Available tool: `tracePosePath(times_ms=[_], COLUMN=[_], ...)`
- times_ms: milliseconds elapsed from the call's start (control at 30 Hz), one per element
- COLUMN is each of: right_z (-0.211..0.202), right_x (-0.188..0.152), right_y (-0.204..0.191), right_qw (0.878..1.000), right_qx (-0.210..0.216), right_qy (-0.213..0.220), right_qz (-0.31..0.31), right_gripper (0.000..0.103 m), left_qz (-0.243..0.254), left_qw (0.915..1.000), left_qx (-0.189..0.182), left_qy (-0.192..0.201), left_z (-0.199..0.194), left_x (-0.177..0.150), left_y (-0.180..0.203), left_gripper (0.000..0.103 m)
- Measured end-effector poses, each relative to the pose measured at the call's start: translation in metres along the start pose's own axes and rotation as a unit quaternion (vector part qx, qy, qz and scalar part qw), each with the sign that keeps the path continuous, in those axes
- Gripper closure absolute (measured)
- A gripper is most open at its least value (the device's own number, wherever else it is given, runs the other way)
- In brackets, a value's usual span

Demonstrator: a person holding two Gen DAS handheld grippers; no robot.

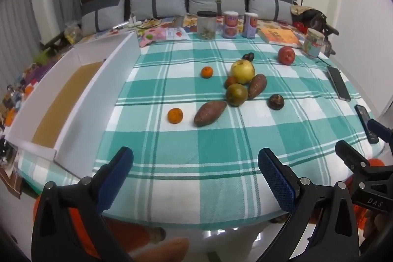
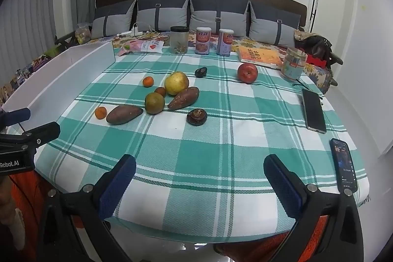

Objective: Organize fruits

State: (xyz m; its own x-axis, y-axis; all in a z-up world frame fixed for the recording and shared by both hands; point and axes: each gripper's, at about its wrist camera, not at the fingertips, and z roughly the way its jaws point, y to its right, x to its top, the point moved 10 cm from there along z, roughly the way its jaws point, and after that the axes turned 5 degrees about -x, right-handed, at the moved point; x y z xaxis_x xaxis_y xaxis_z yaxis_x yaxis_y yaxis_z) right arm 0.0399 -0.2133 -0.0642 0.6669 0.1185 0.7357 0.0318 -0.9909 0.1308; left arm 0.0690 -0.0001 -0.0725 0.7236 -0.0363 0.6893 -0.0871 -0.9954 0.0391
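The fruit lay loose on the checked cloth (image 1: 196, 163), none of it yet in the white box (image 1: 81, 100) that stood open along the left edge — judged to be the intended container. A central cluster was formed by the yellow apple (image 1: 242, 71), a green orange (image 1: 236, 94) and a sweet potato (image 1: 257, 86), touching one another. A second sweet potato (image 1: 210, 113) lay just beside a small orange (image 1: 175, 115); another small orange (image 1: 206, 72) sat nearer the box. The red apple (image 2: 247, 73) stood well apart, near a jar (image 2: 293, 63). Two dark fruits (image 2: 196, 117) lay separately.

The left gripper (image 1: 195, 176) and the right gripper (image 2: 200, 179) were both held over the near edge of the cloth, pitched downward toward the fruit, jaws spread wide and empty — a ready pose, with no piece yet approached. The phones (image 2: 313, 109) at the right were best avoided.
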Motion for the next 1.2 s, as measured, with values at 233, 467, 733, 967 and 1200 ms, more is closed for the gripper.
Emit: tracePosePath(times_ms=[233, 467, 733, 967, 1200], right_z=[0.000, 0.003, 0.005, 0.006, 0.006], right_x=[0.004, -0.001, -0.003, -0.004, -0.005], right_y=[0.000, -0.002, -0.004, -0.005, -0.005], right_qw=[1.000, 1.000, 1.000, 1.000, 1.000], right_qx=[-0.002, 0.004, 0.005, 0.006, 0.005], right_qy=[-0.004, -0.011, -0.012, -0.014, -0.013], right_qz=[-0.004, -0.006, -0.009, -0.010, -0.010], right_gripper=[0.000, 0.000, 0.000, 0.000, 0.000], left_qz=[0.001, 0.002, 0.002, -0.007, -0.008], left_qw=[0.9999, 0.9999, 0.9999, 0.9997, 0.9997], left_qx=[0.000, -0.005, -0.004, -0.007, -0.008], left_qy=[-0.012, -0.016, -0.015, -0.021, -0.021], left_z=[0.004, 0.005, 0.003, 0.006, 0.007], left_x=[0.000, -0.010, -0.010, -0.010, -0.011], left_y=[0.004, 0.006, 0.008, 0.005, 0.004], left_gripper=[0.001, 0.001, 0.001, 0.001, 0.001])
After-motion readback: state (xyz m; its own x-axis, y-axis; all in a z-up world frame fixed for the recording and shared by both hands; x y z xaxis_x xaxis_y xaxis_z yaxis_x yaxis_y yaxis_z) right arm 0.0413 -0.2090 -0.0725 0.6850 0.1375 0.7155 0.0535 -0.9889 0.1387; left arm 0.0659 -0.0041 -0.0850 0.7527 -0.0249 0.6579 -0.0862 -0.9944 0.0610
